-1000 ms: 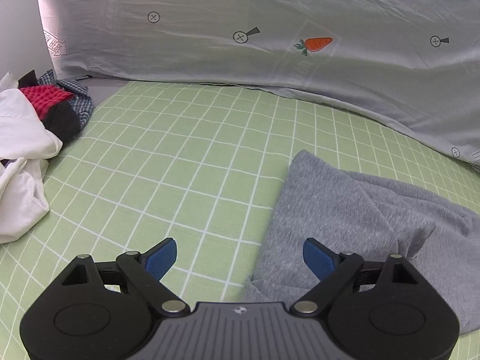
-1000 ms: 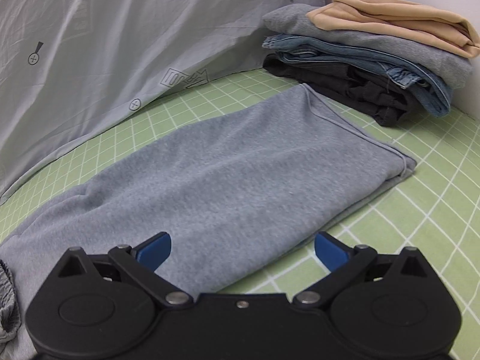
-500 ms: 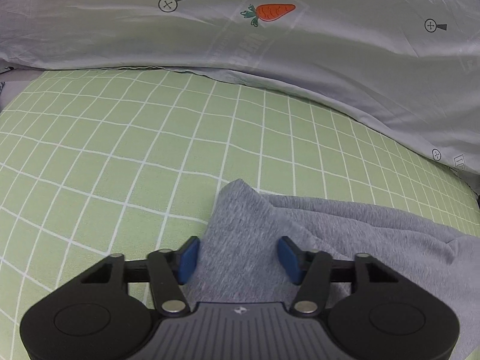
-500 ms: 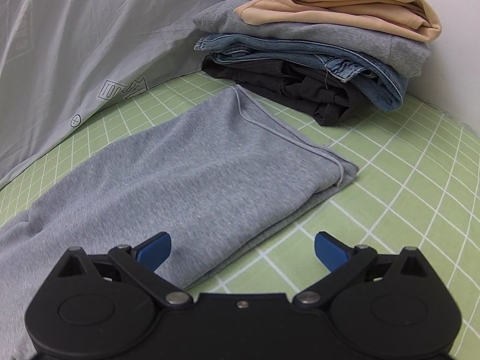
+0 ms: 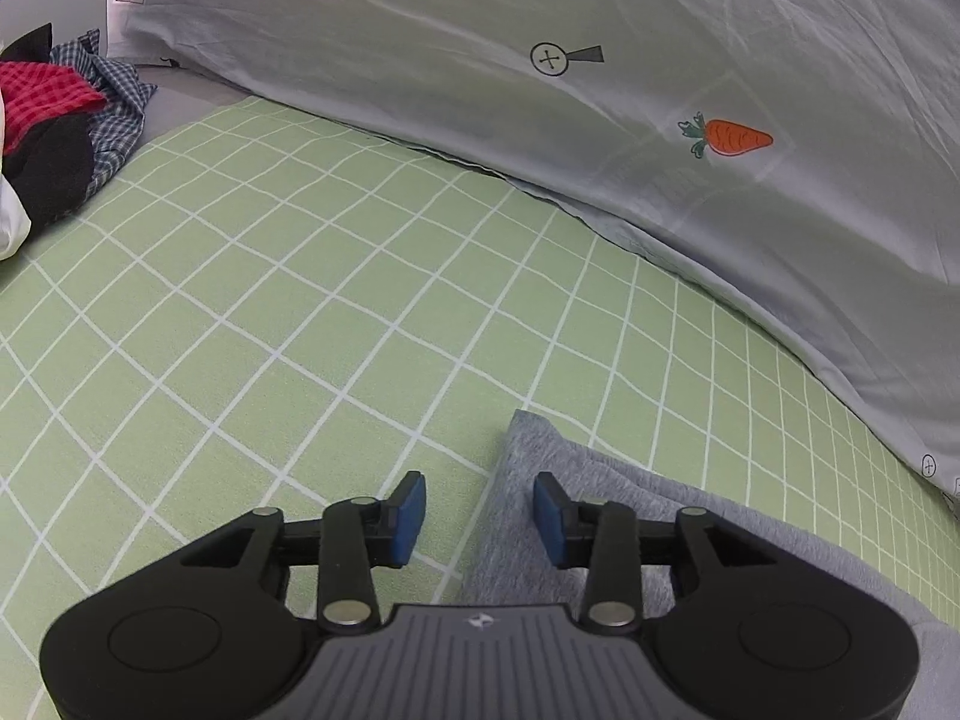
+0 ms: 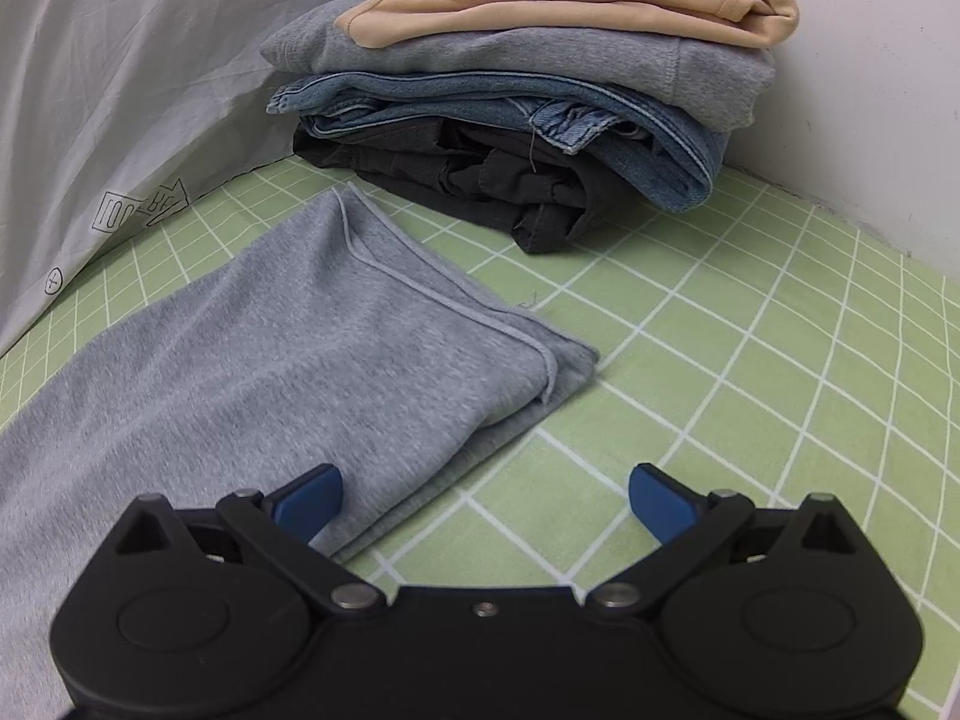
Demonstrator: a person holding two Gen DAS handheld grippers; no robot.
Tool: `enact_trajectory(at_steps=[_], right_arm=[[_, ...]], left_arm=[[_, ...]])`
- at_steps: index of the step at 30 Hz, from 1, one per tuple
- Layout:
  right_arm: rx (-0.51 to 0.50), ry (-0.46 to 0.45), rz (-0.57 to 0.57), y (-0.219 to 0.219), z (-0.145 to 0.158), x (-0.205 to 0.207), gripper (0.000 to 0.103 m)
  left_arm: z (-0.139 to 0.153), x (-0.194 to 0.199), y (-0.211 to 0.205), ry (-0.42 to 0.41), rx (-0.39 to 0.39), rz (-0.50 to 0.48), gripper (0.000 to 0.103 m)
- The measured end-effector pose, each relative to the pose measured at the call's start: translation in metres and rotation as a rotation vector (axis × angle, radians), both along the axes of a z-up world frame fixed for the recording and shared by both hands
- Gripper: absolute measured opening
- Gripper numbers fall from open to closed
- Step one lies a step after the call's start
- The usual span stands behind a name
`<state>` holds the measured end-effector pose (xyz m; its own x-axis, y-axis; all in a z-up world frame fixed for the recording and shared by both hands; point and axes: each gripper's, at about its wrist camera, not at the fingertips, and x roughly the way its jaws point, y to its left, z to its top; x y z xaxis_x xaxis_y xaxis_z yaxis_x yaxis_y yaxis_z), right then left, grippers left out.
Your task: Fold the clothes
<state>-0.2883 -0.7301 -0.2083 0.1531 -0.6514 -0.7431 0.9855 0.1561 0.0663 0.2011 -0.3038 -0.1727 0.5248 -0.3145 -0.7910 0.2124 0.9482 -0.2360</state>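
I count one grey sweat garment (image 6: 288, 360) lying flat on the green checked sheet (image 5: 270, 312), one folded stack of four garments (image 6: 528, 96) at twelve o'clock in the right view, and one loose heap of clothes (image 5: 54, 120) at ten o'clock in the left view. My left gripper (image 5: 479, 521) has its jaws opening, the garment's edge between them and unclamped; my right gripper (image 6: 485, 499) stands wide apart over the garment's near edge, gripping nothing. The grey quilt cover (image 5: 660, 90) shows one carrot print and partly legible lettering ending "HERE".
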Motion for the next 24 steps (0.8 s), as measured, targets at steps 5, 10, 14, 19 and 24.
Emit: enact_trajectory(at_steps=[5, 10, 14, 19, 24], right_arm=[[-0.018, 0.017, 0.018, -0.009, -0.004, 0.005, 0.103], [-0.041, 0.016, 0.011, -0.026, -0.006, 0.012, 0.103], [-0.055, 0.022, 0.011, -0.038, -0.008, 0.017, 0.103], [-0.101, -0.055, 0.021, -0.038, -0.005, 0.015, 0.079], [-0.101, -0.089, 0.056, -0.039, -0.001, 0.012, 0.024]], left_arm=[[0.017, -0.02, -0.007, -0.037, 0.074, -0.05, 0.082], [0.021, -0.041, -0.014, -0.056, 0.161, -0.111, 0.084], [0.021, -0.054, -0.014, -0.051, 0.186, -0.14, 0.084], [0.018, -0.065, -0.014, -0.022, 0.178, -0.144, 0.084], [0.014, -0.078, -0.023, -0.019, 0.196, -0.182, 0.084]])
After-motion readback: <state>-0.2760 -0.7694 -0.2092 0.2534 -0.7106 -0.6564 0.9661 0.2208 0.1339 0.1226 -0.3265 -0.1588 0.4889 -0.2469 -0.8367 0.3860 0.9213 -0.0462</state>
